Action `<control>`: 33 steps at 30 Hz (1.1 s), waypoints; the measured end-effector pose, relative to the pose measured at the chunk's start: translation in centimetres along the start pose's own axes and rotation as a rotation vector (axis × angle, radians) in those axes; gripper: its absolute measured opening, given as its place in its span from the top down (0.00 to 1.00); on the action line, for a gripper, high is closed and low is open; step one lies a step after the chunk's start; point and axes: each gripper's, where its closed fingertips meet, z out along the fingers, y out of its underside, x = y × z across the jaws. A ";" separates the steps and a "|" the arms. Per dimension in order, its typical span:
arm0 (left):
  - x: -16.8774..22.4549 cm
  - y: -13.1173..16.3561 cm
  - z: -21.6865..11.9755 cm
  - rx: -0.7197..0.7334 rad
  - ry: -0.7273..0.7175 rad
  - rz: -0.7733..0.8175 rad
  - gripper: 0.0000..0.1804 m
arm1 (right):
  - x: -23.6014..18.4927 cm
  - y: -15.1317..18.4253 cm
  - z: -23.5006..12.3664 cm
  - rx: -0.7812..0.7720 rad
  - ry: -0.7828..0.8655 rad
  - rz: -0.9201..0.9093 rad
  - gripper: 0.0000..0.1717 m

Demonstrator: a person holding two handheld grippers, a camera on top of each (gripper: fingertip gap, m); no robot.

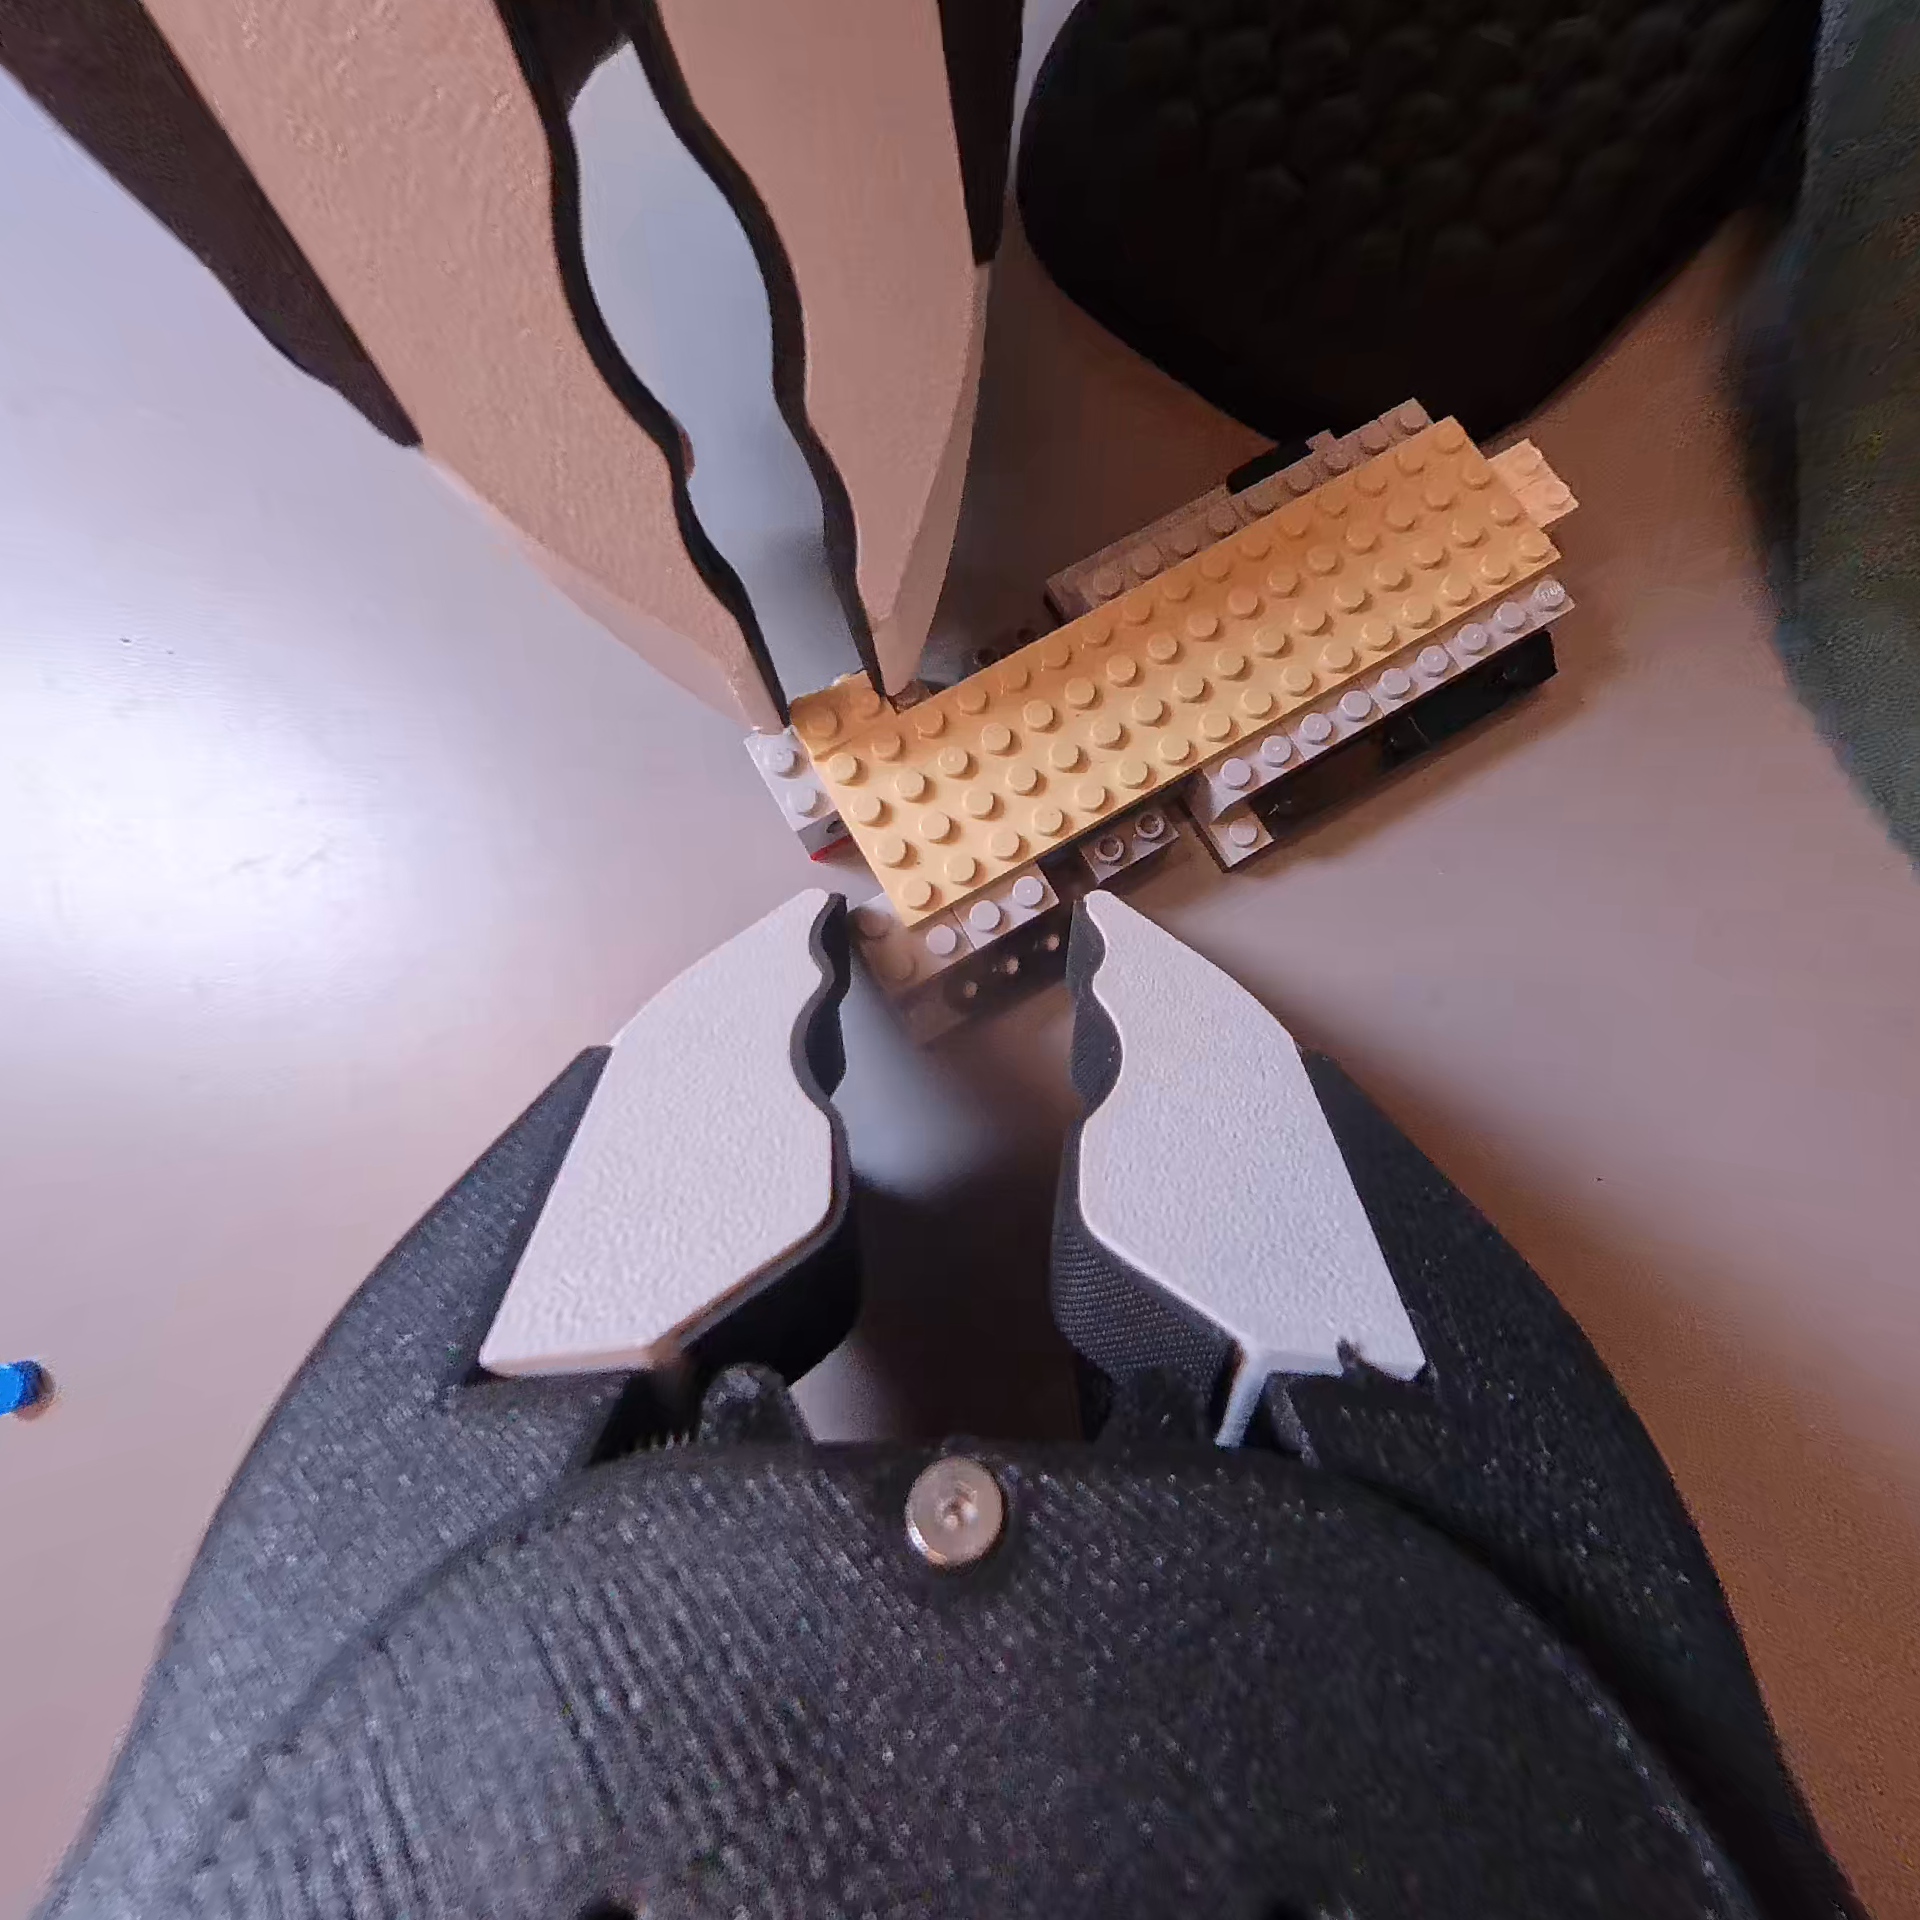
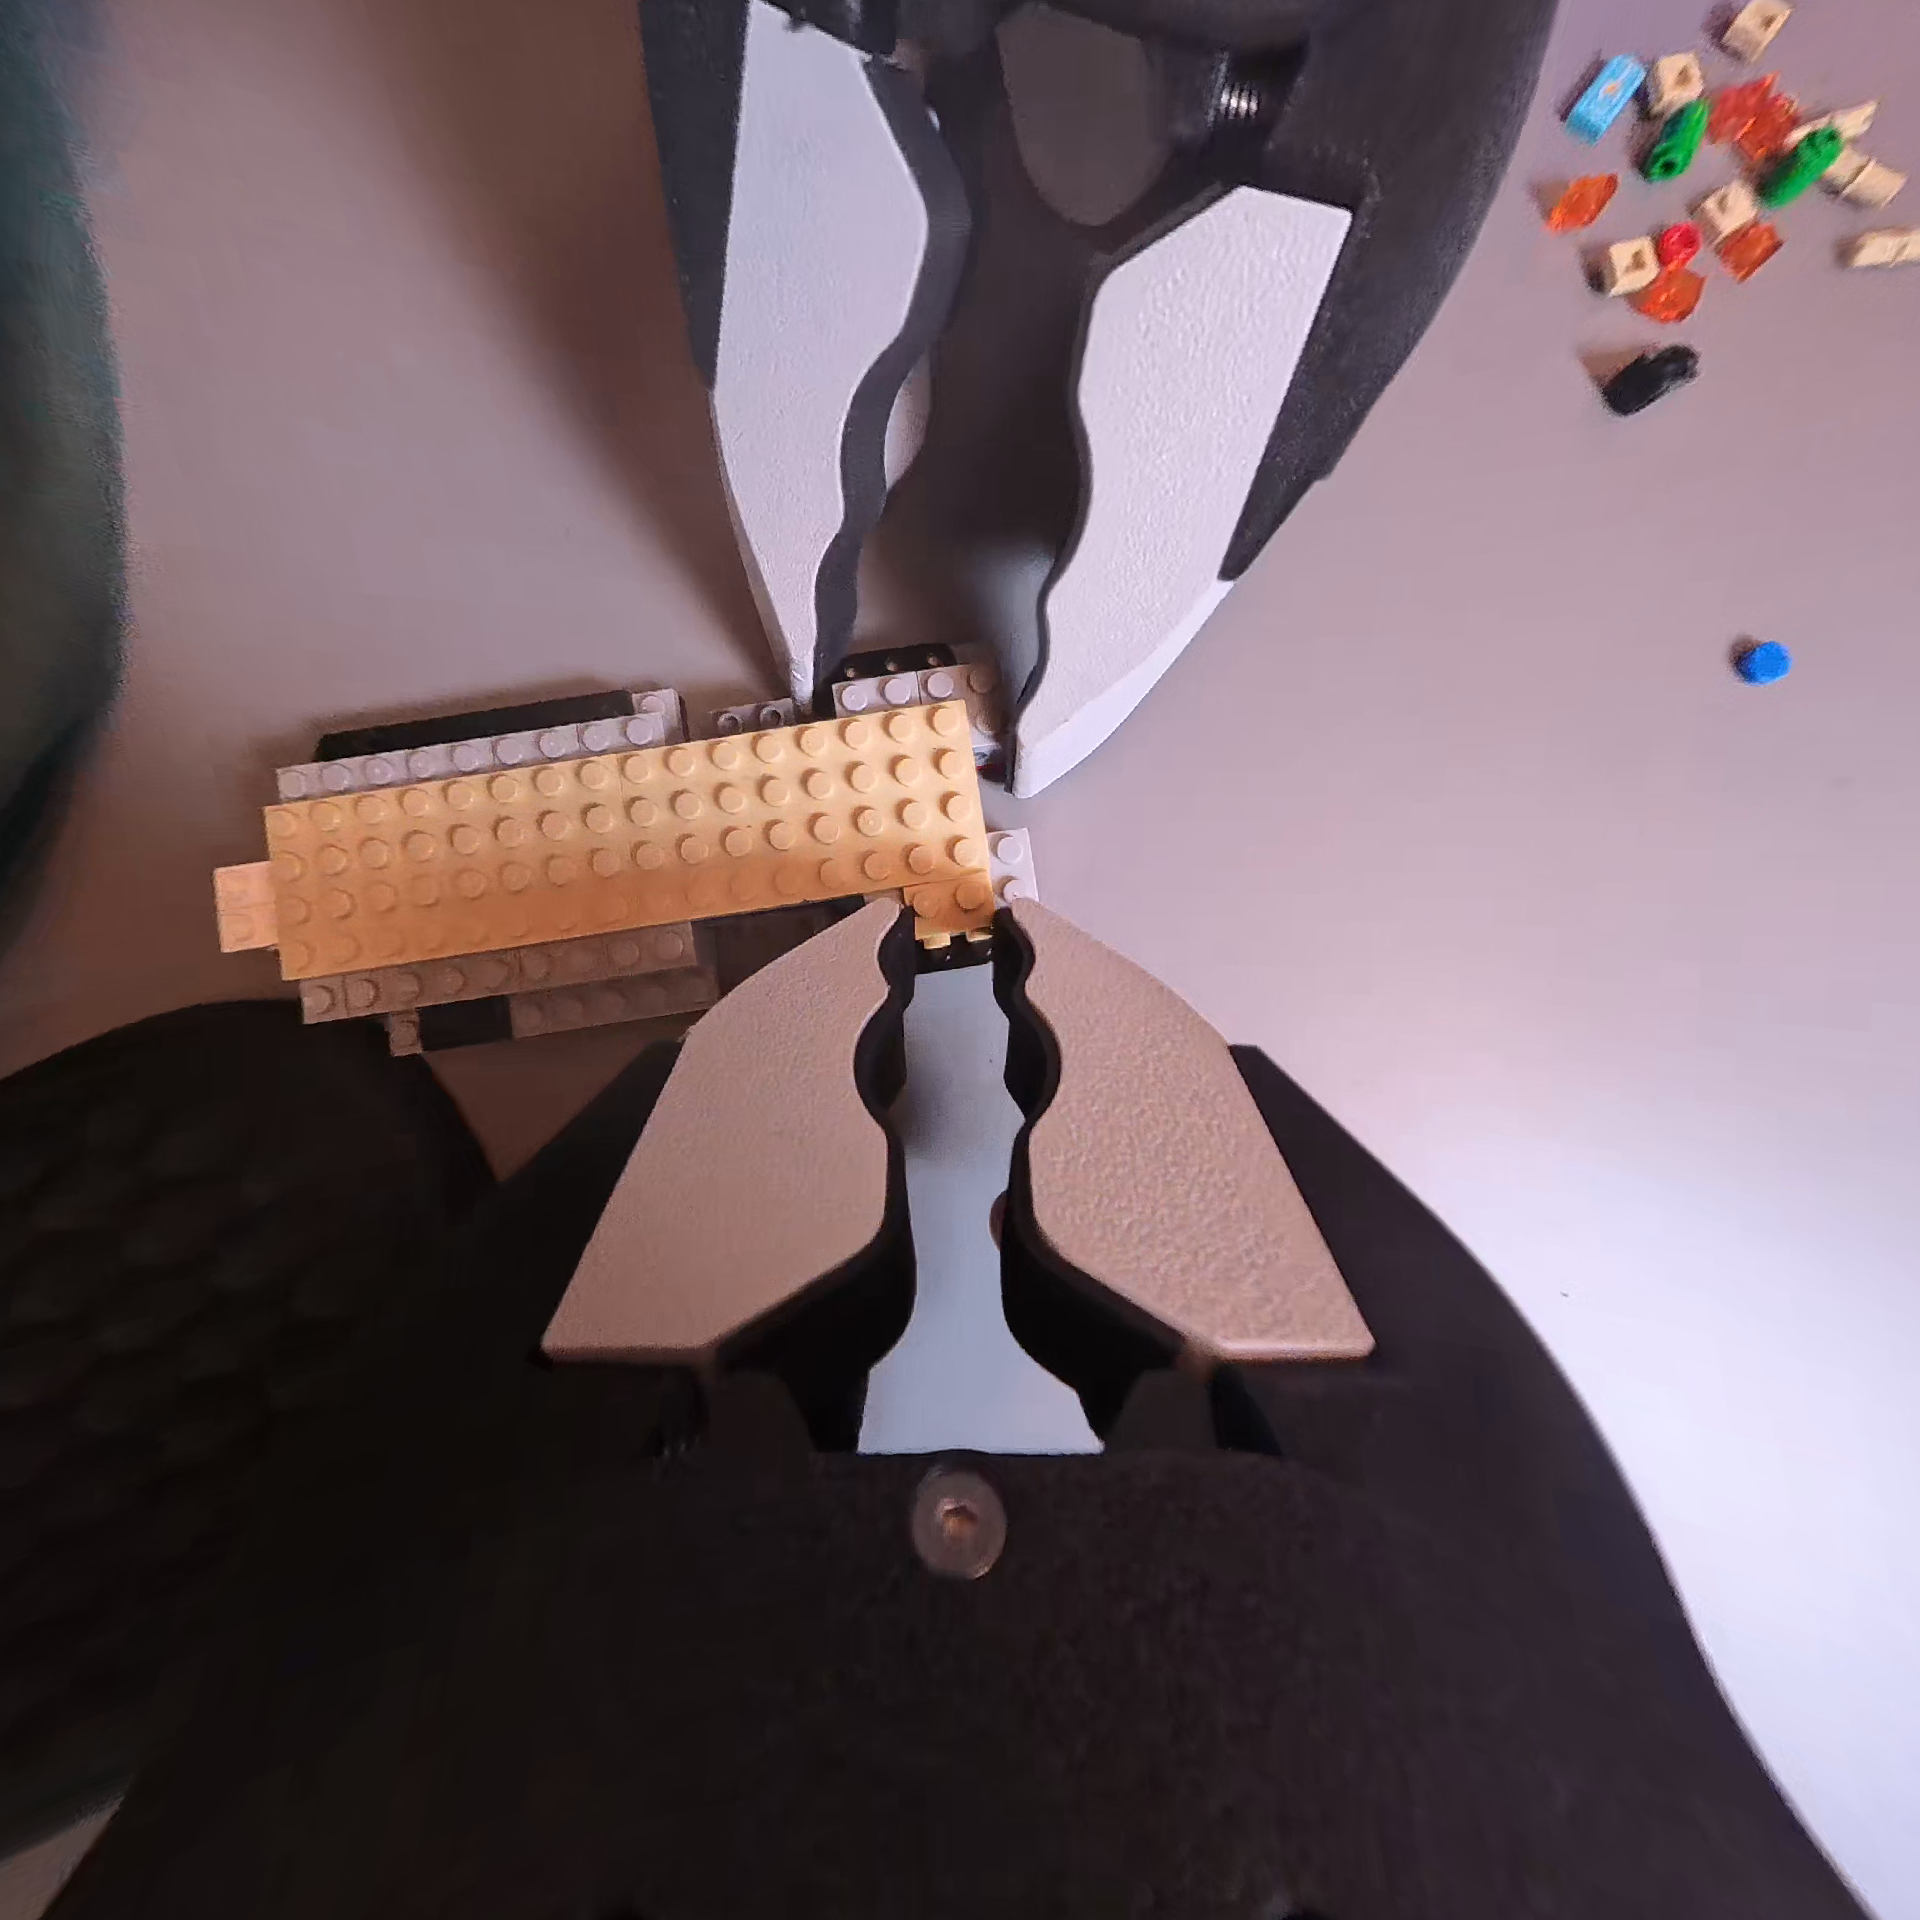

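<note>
– Brick model (image 1: 1143, 707): where is it?
– Flat on the surface (image 1: 312, 727), tan studded deck up, right between your two grippers. Lying flat, I'd say, so it rests on its broad underside and the studs face you.
– Right gripper (image 2: 951, 914)?
– Narrow. You have it closed on the small tan plate (image 2: 948, 902) at the deck's corner, a pad pressed on each short side. Gripping the ends probably leaves the plate's studs clear of your fingers.
– Left gripper (image 1: 956, 909)?
– Wide. Your fingers straddle the grey-and-black end block (image 1: 966, 956) on the opposite edge of the same end. The pads are just beside it and I can't see them pressing, so nothing is held there.
– Why opposite sides?
– My read: you come in head-on to each other, so one gripper can brace that end against the other's push.
– Anything else?
– Loose coloured bricks (image 2: 1714, 177) and a small blue piece (image 2: 1761, 661) sit well apart from the model, likely parked out of your way. A dark quilted object (image 1: 1403, 208) lies near the model's far end.
</note>
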 end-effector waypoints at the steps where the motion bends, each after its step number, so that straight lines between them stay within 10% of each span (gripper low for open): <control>1: 0.2 0.0 0.0 -0.005 0.005 0.002 0.77 | -0.1 -0.1 0.0 0.014 0.023 -0.018 0.92; 20: -1.2 0.1 -1.1 0.023 -0.072 -0.047 0.77 | 2.1 -1.2 -9.4 0.610 0.319 0.210 1.00; 33: -1.4 -0.2 -1.1 0.017 -0.094 -0.039 0.77 | 1.2 -1.1 -12.1 0.589 0.394 0.183 1.00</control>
